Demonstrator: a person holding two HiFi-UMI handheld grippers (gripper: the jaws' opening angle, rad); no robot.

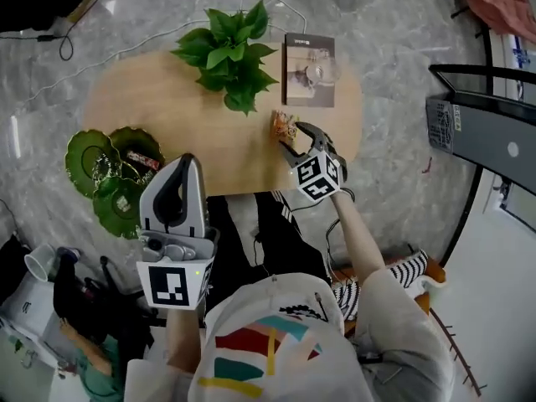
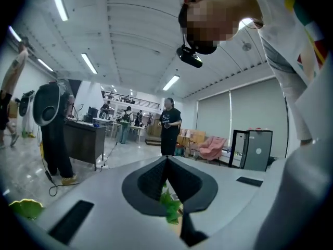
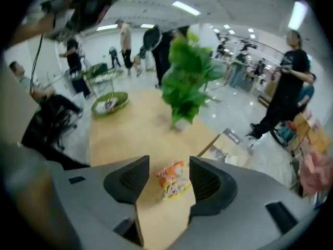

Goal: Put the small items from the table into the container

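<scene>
"Starting with the right gripper (image 1: 290,141), what was recorded?" the senior inspector asked.

"It pointed down at the table (image 1: 167,107), near the edge closest to the person. In the right gripper view its fingers stood wide apart. The packet (image 3: 171,178) lay on the wood between them. Neither pad touched it, and bare table showed on both sides of it."

"Describe the packet."

"Small and crinkled, orange and yellow. In the head view it lay near the plant (image 1: 230,53) and the booklet (image 1: 309,69), on the person's side of both."

"And the left gripper (image 1: 188,159)?"

"It was held up off the table, close to the head camera, on the person's left. In the left gripper view its fingers were closed tip to tip, with nothing gripped. A sliver of green showed through the gap below the tips."

"Where was the container?"

"The dish (image 1: 79,153) was green and leaf-shaped, and sat at the table's left end, well apart from the packet. Wrapped items (image 1: 144,159) lay in it, one of them red. The right gripper view also showed it, far across the table, beyond that gripper's left finger."

"Anything in contact with either gripper?"

"Nothing that any view showed, sir."
</scene>
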